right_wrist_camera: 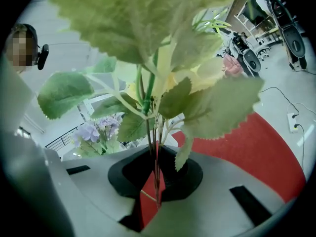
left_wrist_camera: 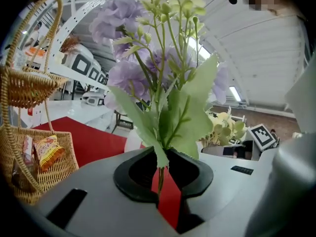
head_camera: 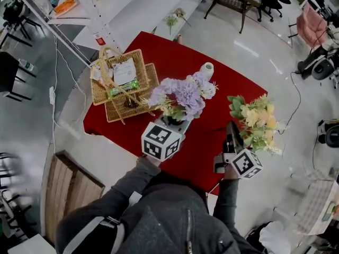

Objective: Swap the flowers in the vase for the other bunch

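A small white vase stands empty near the far edge of the red table. My left gripper is shut on the stem of a purple flower bunch, held upright over the table just short of the vase. In the left gripper view the thin stem runs down between the dark jaws. My right gripper is shut on the stems of a yellow flower bunch, held at the table's right edge. The right gripper view shows its stems pinched between the jaws, with big green leaves filling the frame.
A wicker basket with snack packets sits on the table's left part, its tall handle near the purple bunch. White shelving stands beyond the table. A wooden pallet lies on the floor at left, cables at right.
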